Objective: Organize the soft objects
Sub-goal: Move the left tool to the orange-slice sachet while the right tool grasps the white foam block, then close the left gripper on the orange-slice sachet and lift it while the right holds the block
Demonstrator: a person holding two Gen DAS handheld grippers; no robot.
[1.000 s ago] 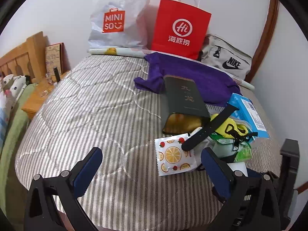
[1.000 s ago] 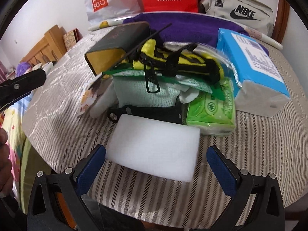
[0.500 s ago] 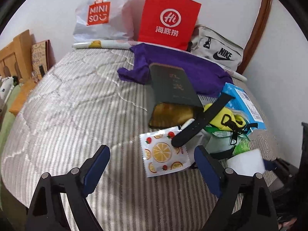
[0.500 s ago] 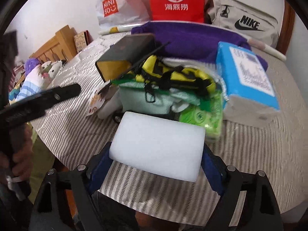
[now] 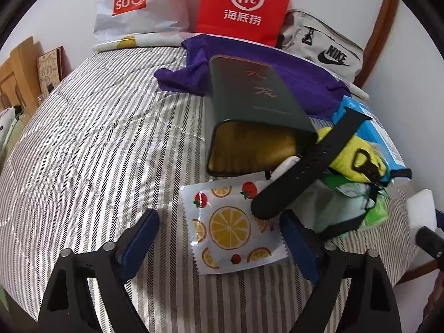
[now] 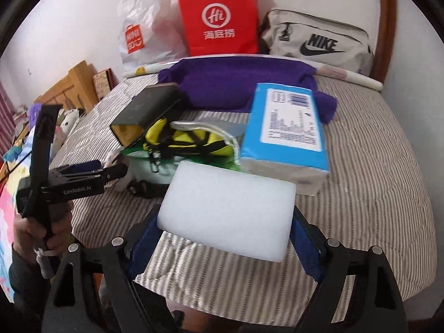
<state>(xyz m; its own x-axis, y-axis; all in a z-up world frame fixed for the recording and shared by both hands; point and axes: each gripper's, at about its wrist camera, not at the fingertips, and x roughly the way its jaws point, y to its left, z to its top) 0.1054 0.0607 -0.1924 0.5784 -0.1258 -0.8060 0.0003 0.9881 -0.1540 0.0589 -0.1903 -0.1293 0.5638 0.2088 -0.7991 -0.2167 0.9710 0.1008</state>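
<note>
While the right gripper [image 6: 226,238] clamps its blue pads on both ends of the white foam block [image 6: 227,211], that block hangs clear above the striped quilt [image 6: 374,180], and just beyond it sits the jumble: a blue tissue pack [image 6: 288,127], a yellow pouch with black straps [image 6: 188,141], green wipes packs underneath, a dark green box [image 6: 147,108] tipped on its side, then the purple cloth [image 6: 236,83], and against the wall a Miniso bag [image 6: 144,27], a red paper bag [image 6: 219,19] and a grey Nike bag [image 6: 316,41]. Over on the left, a hand [image 6: 41,230] grips the other tool at the bed's edge. Switch to the left wrist view: the left gripper [image 5: 219,238] has its jaws apart and they have just been narrowing, with the fruit-print sachet [image 5: 230,224] lying flat on the quilt between the pads, neither pad pressing it. A black strap [image 5: 305,166] lies across the sachet's far corner and leans up over the pile, right beside the right-hand pad. Compared with a second ago, the foam block was lying on the quilt between wide jaws; now it is gripped and lifted, and the left gripper has dropped closer, the sachet now framed between its fingers rather than ahead of them.
</note>
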